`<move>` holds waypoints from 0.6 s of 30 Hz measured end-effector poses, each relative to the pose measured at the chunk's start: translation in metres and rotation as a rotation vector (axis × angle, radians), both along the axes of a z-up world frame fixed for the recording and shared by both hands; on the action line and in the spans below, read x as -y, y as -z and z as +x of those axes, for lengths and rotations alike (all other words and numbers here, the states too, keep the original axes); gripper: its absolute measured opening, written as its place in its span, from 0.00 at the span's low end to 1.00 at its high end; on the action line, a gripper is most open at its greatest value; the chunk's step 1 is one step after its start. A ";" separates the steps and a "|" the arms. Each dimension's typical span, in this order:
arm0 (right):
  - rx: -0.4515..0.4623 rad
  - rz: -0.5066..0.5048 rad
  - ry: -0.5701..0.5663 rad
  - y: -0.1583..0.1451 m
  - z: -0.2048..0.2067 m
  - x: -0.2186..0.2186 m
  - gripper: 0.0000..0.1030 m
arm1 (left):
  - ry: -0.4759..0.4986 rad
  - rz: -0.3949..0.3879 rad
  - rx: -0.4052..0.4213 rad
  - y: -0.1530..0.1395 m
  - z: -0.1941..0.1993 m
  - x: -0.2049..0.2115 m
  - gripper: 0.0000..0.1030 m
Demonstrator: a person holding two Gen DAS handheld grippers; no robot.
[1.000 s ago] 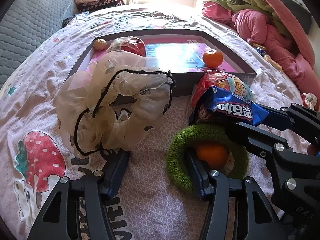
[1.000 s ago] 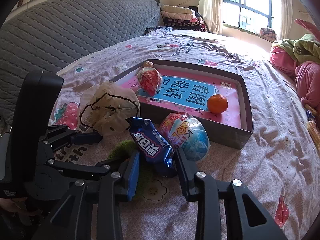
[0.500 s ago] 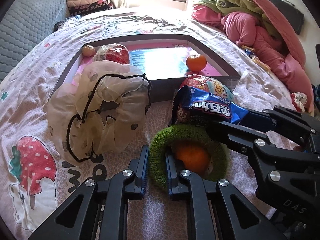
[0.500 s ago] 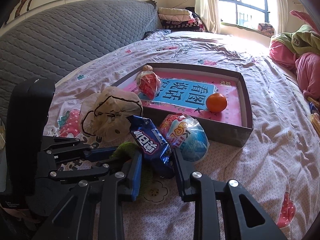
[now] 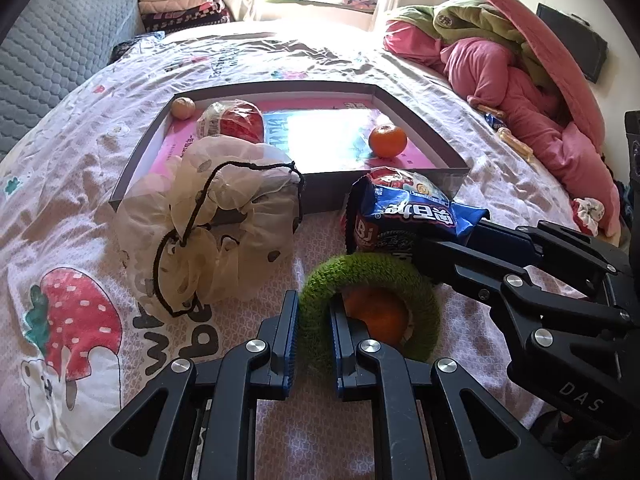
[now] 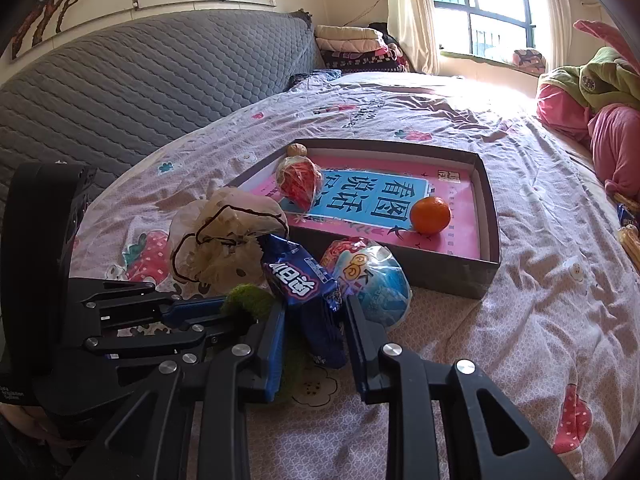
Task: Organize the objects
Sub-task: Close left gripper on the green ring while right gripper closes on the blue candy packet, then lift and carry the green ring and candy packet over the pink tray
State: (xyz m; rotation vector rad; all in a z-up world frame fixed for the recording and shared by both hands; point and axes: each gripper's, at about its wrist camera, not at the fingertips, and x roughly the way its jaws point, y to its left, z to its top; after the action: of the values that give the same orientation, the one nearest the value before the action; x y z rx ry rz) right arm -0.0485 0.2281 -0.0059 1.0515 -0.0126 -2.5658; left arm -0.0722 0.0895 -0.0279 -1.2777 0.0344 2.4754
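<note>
A green fuzzy ring (image 5: 420, 292) lies on the bedsheet with an orange (image 5: 380, 320) inside it. My left gripper (image 5: 314, 320) is shut on the ring's near left rim, one finger outside and one inside. Just beyond it, my right gripper (image 6: 316, 320) is shut on a blue snack packet (image 6: 296, 276), which sticks up and away from the pads. The left wrist view shows that packet (image 5: 412, 216) coming in from the right above the ring. A grey box (image 5: 320, 196) with a pink book in it stands behind.
In the box lie an orange (image 5: 387, 141), a red net-wrapped item (image 5: 236, 124) and a walnut (image 5: 183, 108). A cream gauze bag with black cord (image 5: 216, 224) leans on the box front. A clear snack bag (image 6: 372, 276) lies beside the packet. Pink bedding (image 5: 520, 92) is piled at the right.
My left gripper's jaws went from wide apart to closed on the green ring's rim. The right gripper's jaws narrowed a little on the blue packet. Both hands stayed nearly in place.
</note>
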 end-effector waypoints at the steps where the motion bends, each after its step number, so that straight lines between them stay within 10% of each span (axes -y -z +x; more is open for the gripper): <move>1: -0.003 -0.002 0.000 -0.001 0.001 0.000 0.27 | 0.001 0.002 0.002 0.000 0.000 0.001 0.14; 18: -0.030 -0.041 0.003 -0.012 0.005 -0.004 0.27 | -0.015 0.014 -0.038 -0.020 0.008 0.009 0.14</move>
State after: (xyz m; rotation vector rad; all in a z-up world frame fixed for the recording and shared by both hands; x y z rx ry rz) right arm -0.0438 0.2316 0.0065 0.9988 -0.0593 -2.5722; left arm -0.0640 0.0809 -0.0080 -1.2298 0.0165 2.5079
